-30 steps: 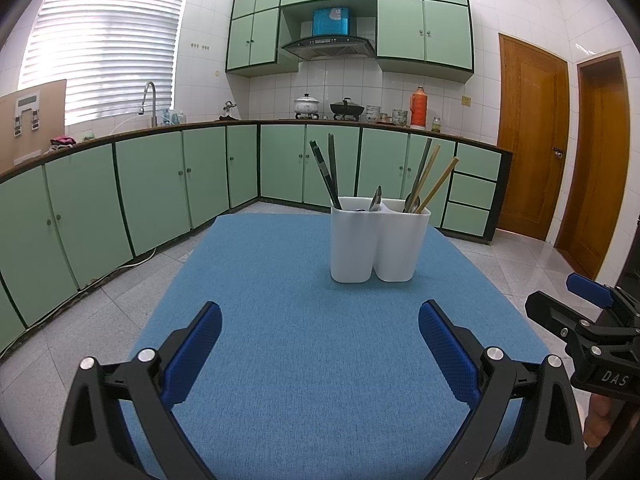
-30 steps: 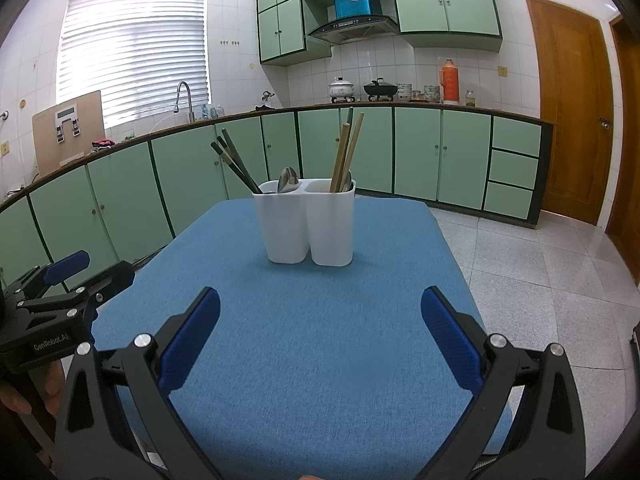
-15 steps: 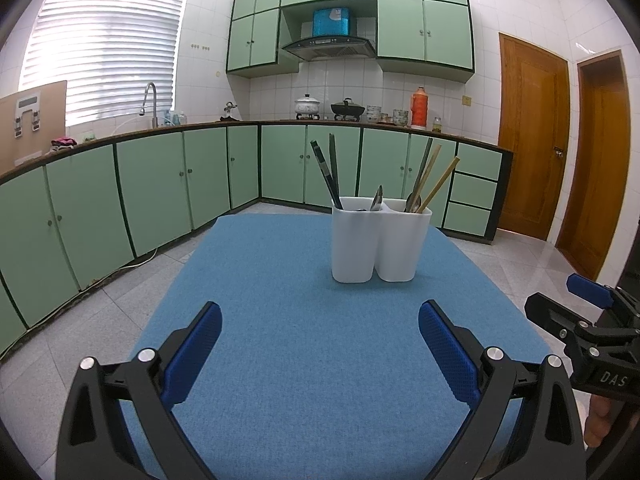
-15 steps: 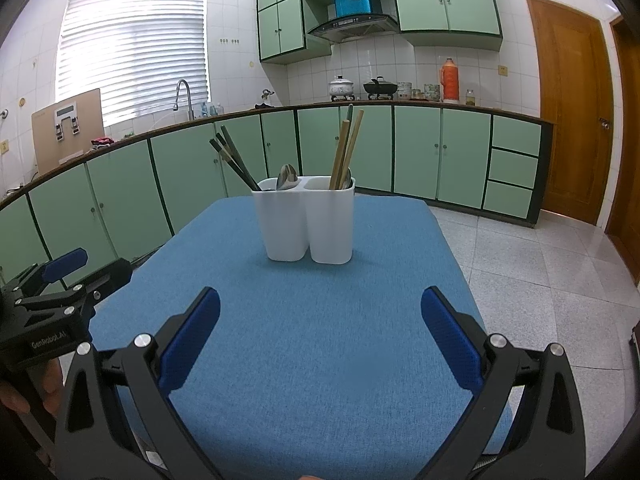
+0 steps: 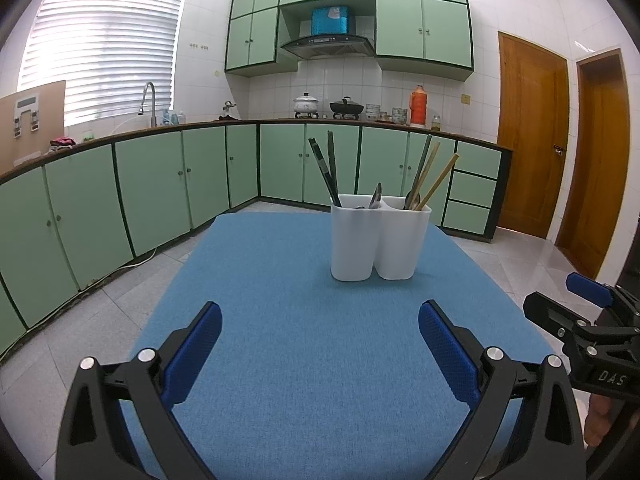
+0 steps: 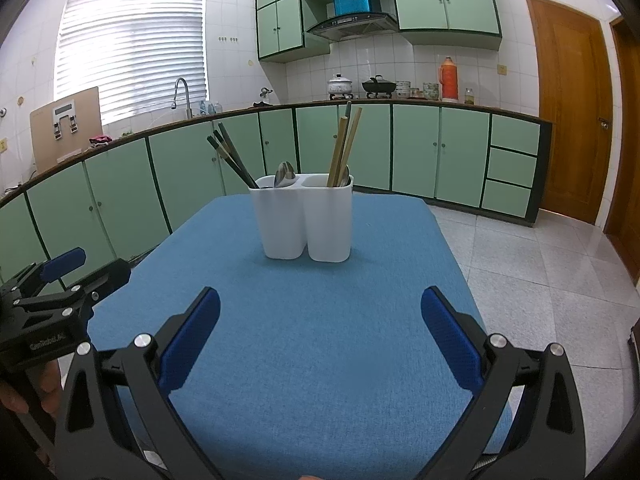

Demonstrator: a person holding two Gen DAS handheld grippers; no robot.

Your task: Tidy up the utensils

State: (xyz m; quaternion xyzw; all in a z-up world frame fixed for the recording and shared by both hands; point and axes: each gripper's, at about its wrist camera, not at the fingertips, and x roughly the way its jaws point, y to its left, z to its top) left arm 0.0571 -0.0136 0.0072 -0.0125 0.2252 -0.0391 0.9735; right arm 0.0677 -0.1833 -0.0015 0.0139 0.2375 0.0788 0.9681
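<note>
A white two-compartment utensil holder [image 5: 378, 238] [image 6: 306, 218] stands upright near the far end of the blue table mat [image 5: 320, 360] [image 6: 320, 360]. Its left compartment holds dark chopsticks [image 5: 325, 172] [image 6: 232, 160] and a metal spoon [image 6: 285, 174]. The right compartment holds wooden chopsticks [image 5: 434, 178] [image 6: 344, 146] and another spoon [image 5: 412, 199]. My left gripper [image 5: 320, 320] hangs open over the near part of the mat, nothing between its fingers. My right gripper [image 6: 320, 308] is open too, also well short of the holder. Each gripper shows at the edge of the other's view.
Green cabinets and a counter with a sink tap [image 5: 147, 102], pots [image 5: 306, 105] and an orange flask [image 5: 417, 105] run along the back wall. Tiled floor surrounds the table. Wooden doors [image 5: 532, 136] stand at the right.
Both grippers have drifted very slightly; the holder sits a touch higher in the right wrist view. Nothing was grasped or released.
</note>
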